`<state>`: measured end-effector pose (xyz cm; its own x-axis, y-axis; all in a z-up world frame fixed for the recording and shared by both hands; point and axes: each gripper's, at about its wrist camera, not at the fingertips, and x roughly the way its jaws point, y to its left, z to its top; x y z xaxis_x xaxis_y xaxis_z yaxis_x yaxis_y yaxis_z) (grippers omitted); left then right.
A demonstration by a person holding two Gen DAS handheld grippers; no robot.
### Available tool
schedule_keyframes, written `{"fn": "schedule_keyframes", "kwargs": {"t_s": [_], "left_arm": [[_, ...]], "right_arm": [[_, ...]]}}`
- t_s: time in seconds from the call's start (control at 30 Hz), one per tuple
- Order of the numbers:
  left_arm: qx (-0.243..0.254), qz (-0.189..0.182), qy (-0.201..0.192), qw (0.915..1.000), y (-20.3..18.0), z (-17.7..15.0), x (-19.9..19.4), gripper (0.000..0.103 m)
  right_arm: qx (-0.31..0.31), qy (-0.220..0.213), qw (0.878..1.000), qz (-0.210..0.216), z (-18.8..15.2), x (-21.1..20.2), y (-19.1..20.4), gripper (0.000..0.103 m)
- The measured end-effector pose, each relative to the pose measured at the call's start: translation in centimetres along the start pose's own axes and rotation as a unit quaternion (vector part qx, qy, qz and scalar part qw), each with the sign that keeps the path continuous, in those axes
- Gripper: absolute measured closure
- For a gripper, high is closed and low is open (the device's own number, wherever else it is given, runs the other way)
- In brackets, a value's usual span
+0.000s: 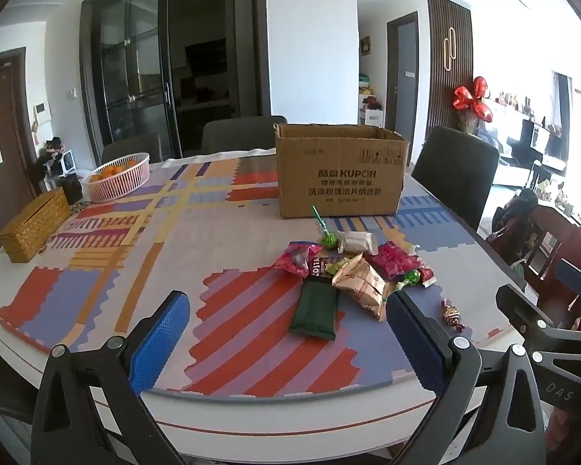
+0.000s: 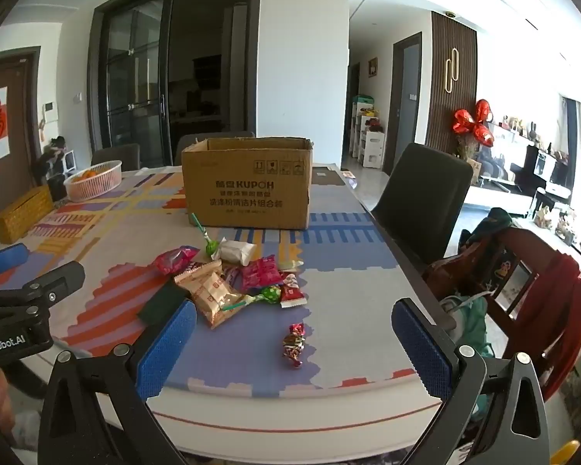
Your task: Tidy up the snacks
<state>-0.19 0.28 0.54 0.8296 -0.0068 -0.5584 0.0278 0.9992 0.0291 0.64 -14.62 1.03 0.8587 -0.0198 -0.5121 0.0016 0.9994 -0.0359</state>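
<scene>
Nothing is gripped yet, so the step in hand looks like a first pick from the snack pile [image 2: 228,283] for the open cardboard box [image 2: 248,182] behind it. It would go best one packet at a time, beginning with a loose piece at the pile's edge rather than digging into overlapped wrappers, closing across the narrow side of a packet so the foil does not slip.

The right hand-held gripper [image 2: 294,343] hangs over the near tabletop [image 2: 352,302] edge with its jaws spread wide and empty. A lone twisted-wrapper candy [image 2: 293,345] lies almost dead centre between its fingers, the easiest target. The pile sits at about 11 o'clock from it, the box at 12 o'clock beyond.

The left hand-held gripper [image 1: 286,329] is likewise wide and empty. A dark green packet [image 1: 315,310] lies just ahead at 12 o'clock; what it contains I cannot read, perhaps a biscuit bar. The box [image 1: 341,172] stands at 1 o'clock, well beyond.
</scene>
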Motion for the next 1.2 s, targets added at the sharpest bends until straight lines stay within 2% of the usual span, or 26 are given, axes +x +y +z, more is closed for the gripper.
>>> {"fn": "schedule_keyframes", "kwargs": {"t_s": [1.2], "left_arm": [[-0.002,-0.007,-0.004,1.0000,0.22,-0.04,0.09,0.000]], "right_arm": [[-0.002,0.001,1.000,-0.003,0.00,0.09,0.23,0.001]]}}
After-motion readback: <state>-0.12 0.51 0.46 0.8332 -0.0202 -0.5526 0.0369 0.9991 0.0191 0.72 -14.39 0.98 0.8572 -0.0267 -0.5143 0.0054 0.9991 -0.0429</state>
